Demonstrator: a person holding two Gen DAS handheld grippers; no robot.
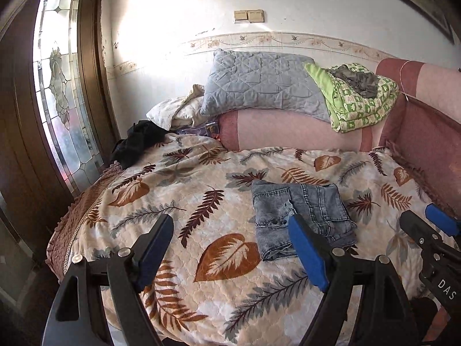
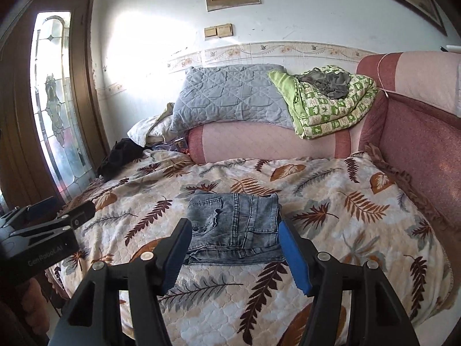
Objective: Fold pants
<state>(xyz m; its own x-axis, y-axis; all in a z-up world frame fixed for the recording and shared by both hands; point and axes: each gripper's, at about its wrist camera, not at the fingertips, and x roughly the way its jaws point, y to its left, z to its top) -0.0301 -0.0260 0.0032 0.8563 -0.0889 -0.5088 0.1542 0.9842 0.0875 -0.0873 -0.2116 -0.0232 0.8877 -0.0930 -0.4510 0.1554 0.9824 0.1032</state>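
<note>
Grey denim pants [image 1: 302,216] lie folded into a compact rectangle on the leaf-patterned bedspread [image 1: 187,190]; they also show in the right wrist view [image 2: 236,225]. My left gripper [image 1: 230,225] is open and empty, held above the bed just left of and nearer than the pants. My right gripper [image 2: 234,233] is open and empty, held over the near edge of the pants without touching them. The right gripper shows at the right edge of the left wrist view [image 1: 426,219], the left gripper at the left edge of the right wrist view [image 2: 66,210].
A pink bolster [image 2: 268,141] lies across the head of the bed with a grey quilted pillow [image 2: 230,95] and a green patterned quilt [image 2: 331,106] on it. A black garment [image 2: 121,155] lies at the far left. A pink sofa back [image 2: 417,132] lines the right side; a glass door [image 2: 52,101] stands left.
</note>
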